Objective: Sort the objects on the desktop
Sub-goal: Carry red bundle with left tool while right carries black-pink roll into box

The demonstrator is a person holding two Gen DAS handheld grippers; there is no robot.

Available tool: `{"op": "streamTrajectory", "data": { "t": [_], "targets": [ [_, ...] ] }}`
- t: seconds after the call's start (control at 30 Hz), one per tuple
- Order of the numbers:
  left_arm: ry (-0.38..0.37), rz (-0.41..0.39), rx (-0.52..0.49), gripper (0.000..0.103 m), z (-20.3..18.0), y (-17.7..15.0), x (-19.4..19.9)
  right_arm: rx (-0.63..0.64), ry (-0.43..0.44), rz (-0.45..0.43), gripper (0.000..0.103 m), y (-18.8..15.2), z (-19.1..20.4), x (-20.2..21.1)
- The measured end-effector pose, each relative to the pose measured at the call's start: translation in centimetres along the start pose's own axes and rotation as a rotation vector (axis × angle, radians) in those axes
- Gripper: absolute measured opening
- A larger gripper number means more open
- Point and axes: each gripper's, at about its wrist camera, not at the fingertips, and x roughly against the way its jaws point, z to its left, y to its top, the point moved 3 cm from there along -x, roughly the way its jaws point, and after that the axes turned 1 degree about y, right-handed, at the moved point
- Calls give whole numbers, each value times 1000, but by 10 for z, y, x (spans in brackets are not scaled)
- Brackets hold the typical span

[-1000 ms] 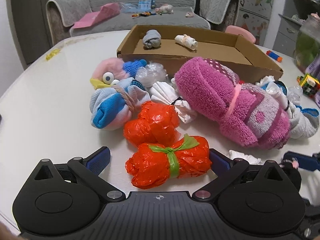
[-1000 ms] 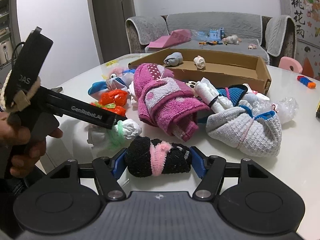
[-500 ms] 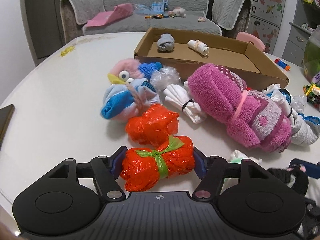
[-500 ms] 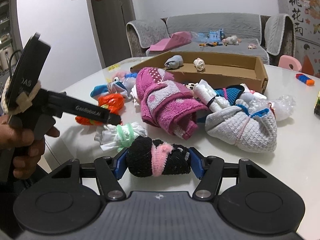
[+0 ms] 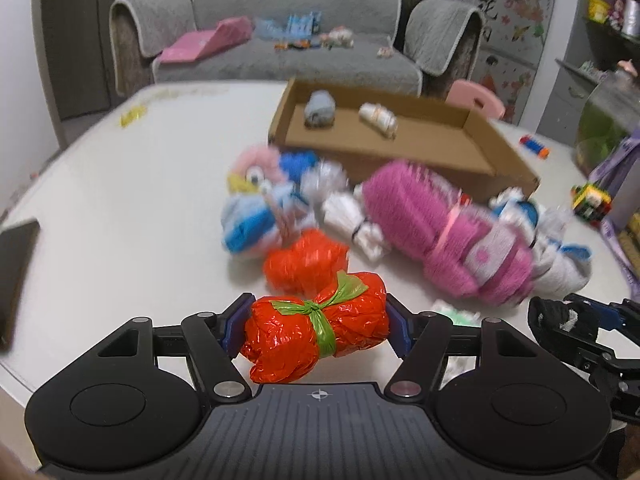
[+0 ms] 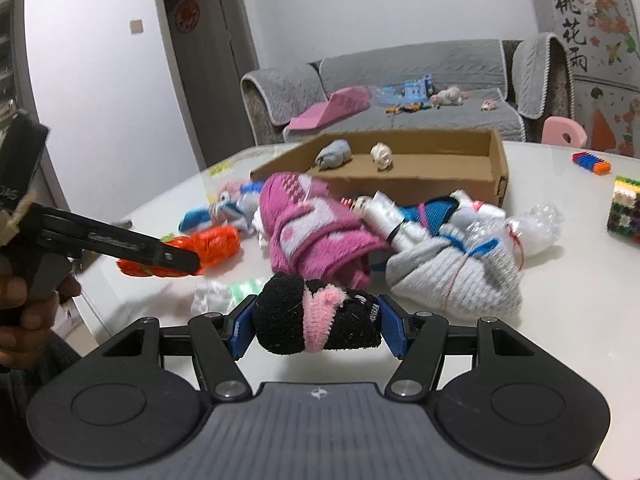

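My left gripper point(image 5: 316, 328) is shut on an orange-red plastic bundle point(image 5: 288, 336) tied with a green strip, held just above the white table point(image 5: 120, 200). In the right wrist view that same bundle point(image 6: 134, 268) shows behind the left gripper's finger point(image 6: 176, 258). My right gripper point(image 6: 318, 330) is shut on a black sock roll point(image 6: 280, 320) bound with a pink fuzzy tie, also off the table. An open cardboard box point(image 5: 496, 136) stands at the back, holding a grey sock roll point(image 5: 319, 108) and a white roll point(image 5: 378, 117).
Between grippers and box lie a second orange bundle point(image 5: 304, 264), a pink towel roll point(image 5: 432, 236), a blue-white sock bundle point(image 5: 256, 224), a pink plush bird point(image 5: 256, 168), a grey-white bundle point(image 6: 456, 280) and a white-green bundle point(image 6: 224, 292). A phone point(image 5: 16, 272) lies at the left edge.
The left jaws closed on the green-tied orange bundle and lifted it off the table, away from the other orange bundle. The right gripper kept the black sock roll, nearly in place.
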Motion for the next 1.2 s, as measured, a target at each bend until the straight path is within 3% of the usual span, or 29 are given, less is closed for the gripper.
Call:
{"op": "streamTrajectory", "data": {
  "t": [0.13,0.3,0.4,0.57,0.7,0.87,1.2],
  "targets": [
    [-16,-55,-15,72,5,32,18,0,-14,-50,59,21,-7,12],
    [-10,-141,-57,72,8,88,30,-6,-28,-119,59,71,-18,25],
    [-7,-182,-93,72,4,123,26,5,-34,-158,59,106,-26,25],
    [-68,-179,-111,72,-11,176,-4,39,-48,-170,59,157,-36,-4],
    [-106,-151,-133,72,-28,207,-43,56,-54,-132,59,190,-49,-43],
    [-138,-85,-137,72,-43,231,-106,40,-51,-72,59,207,-69,-92],
    [-179,88,-112,72,-53,210,-218,26,-122,121,59,189,-114,-203]
  ]
}}
